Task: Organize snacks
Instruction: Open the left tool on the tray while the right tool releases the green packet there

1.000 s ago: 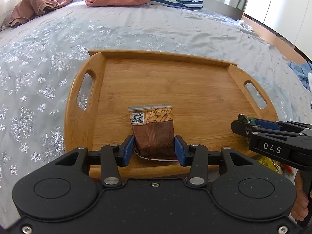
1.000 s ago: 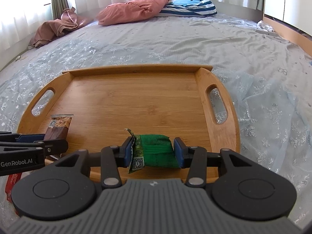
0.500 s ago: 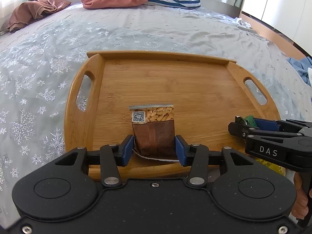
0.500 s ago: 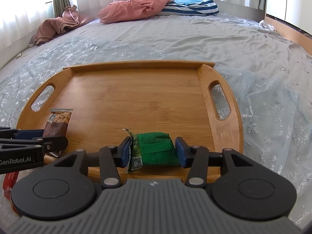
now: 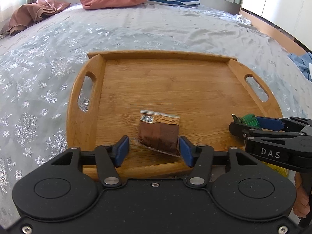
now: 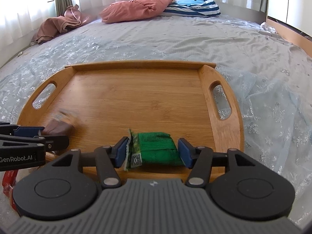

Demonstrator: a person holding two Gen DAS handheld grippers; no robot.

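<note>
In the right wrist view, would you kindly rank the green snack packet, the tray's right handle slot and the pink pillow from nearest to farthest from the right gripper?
1. Green snack packet: between the right gripper's opened jaws, on the tray's near edge.
2. Right handle slot: further up, on the right.
3. Pink pillow: far end of the bed.
</note>
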